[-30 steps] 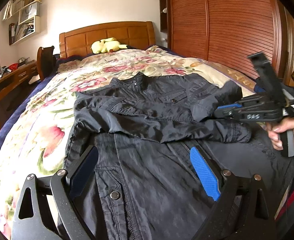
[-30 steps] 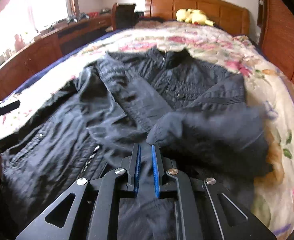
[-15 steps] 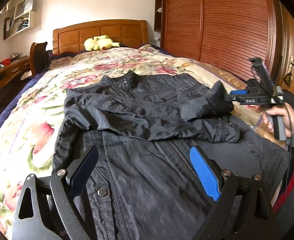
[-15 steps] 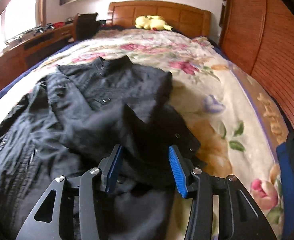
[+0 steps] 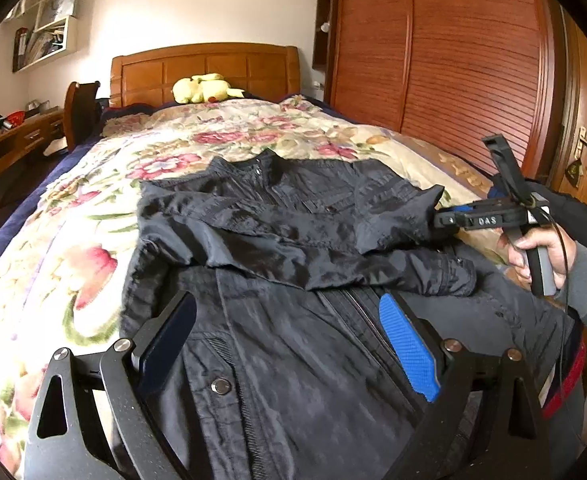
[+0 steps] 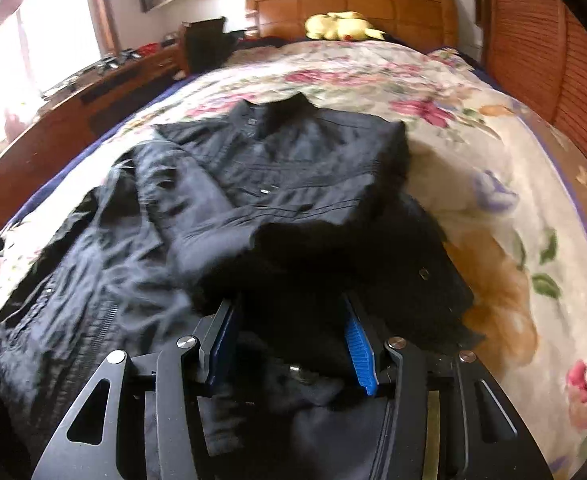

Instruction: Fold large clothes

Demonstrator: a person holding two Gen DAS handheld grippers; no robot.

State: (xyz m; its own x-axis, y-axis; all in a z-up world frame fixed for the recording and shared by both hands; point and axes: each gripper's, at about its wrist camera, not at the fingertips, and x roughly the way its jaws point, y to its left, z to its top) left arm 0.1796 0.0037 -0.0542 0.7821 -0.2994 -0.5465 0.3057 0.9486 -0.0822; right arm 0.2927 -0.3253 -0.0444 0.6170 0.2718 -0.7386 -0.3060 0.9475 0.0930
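A dark jacket lies front up on the floral bedspread, collar toward the headboard. Both sleeves are folded across its chest, one cuff ending near the right side. My left gripper hovers open above the jacket's lower front by the zipper, holding nothing. In the left wrist view my right gripper, held by a hand, sits at the jacket's right edge beside the folded sleeve. From its own camera the right gripper is open, with dark jacket fabric lying loose beneath and between the pads, not pinched.
A yellow plush toy rests by the wooden headboard. A slatted wooden wardrobe lines the bed's right side. A desk and chair stand on the left. A dark garment lies behind the hand.
My right gripper went from shut on the sleeve to open, letting the sleeve drop onto the chest, and drew back toward the jacket's right edge. The left gripper stayed nearly still.
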